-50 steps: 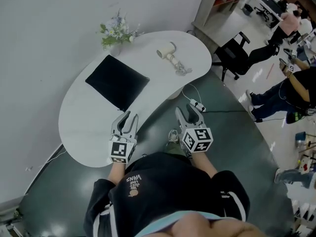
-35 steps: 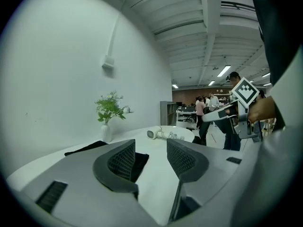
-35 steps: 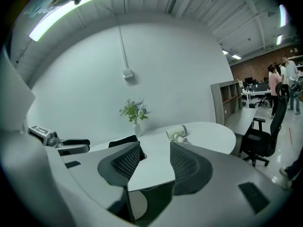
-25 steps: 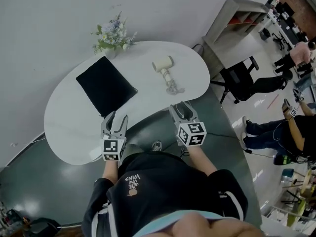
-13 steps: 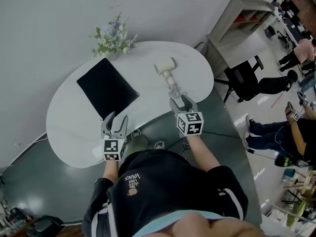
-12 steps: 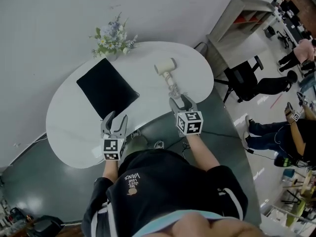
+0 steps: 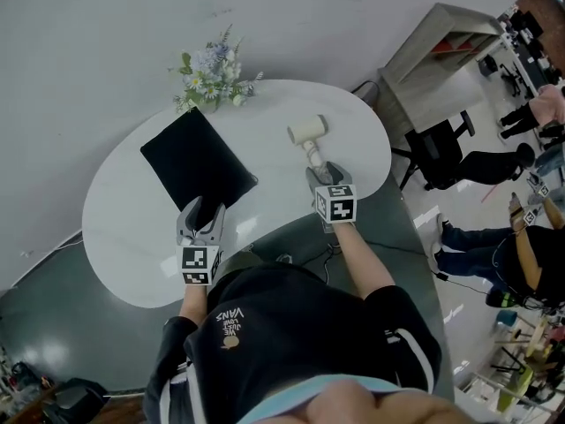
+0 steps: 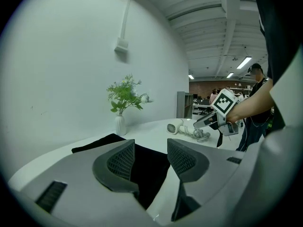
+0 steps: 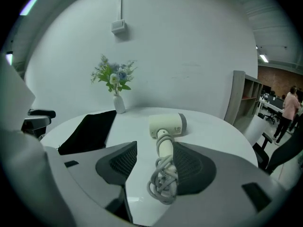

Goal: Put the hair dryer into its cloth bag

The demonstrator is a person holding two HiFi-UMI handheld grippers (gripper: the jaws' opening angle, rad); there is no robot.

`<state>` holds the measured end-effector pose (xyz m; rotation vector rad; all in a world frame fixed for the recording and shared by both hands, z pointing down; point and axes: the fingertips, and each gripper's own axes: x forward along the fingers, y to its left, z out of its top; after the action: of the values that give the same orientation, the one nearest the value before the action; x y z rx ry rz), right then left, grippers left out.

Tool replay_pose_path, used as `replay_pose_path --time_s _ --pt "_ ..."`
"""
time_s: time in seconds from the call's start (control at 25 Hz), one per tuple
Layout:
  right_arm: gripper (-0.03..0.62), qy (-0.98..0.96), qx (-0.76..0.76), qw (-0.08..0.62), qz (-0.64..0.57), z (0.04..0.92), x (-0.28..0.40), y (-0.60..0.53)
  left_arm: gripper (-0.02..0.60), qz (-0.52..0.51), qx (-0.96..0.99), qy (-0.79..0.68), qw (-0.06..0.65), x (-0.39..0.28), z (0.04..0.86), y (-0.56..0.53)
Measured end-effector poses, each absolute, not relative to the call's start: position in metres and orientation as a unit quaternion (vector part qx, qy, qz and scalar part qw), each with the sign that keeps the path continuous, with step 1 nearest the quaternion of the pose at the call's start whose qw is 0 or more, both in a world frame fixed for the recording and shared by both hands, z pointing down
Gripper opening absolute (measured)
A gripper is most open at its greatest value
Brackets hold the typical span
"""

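You are holding the left gripper [image 7: 201,210] with its jaws apart over the near edge of the black bag [image 7: 196,157]; the cloth is showing in the gap, and the pads are not pressing on it. The bag is lying flat on the left part of the white table [image 7: 124,237]. You are holding the right gripper [image 7: 323,171] at the dryer [image 7: 307,131], which is lying on the table's right part, well apart from the bag. Its jaws have just been opening, and the dryer's handle and coiled cord [image 9: 163,186] are lying between them, ungripped. Flowers [image 7: 214,71] are standing at the far edge behind the bag. A chair [image 7: 441,144] and a shelf [image 7: 441,38] are standing right of the table.
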<state>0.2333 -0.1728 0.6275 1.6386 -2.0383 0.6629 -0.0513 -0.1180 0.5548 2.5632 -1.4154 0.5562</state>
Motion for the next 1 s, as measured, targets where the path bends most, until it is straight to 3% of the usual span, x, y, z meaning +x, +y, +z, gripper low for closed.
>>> replay_pose_path --time_s 0.6,1.0 --pt "0.222 -0.71 0.548 0.357 0.259 0.692 0.238 -0.229 0.219 0.204 0.836 -0.499 0.103 -0.095 0.576 -0.147" --pt "0.221 -0.705 0.52 0.386 0.288 0.713 0.235 -0.234 0.224 0.215 0.827 -0.505 0.12 -0.103 0.59 -0.147"
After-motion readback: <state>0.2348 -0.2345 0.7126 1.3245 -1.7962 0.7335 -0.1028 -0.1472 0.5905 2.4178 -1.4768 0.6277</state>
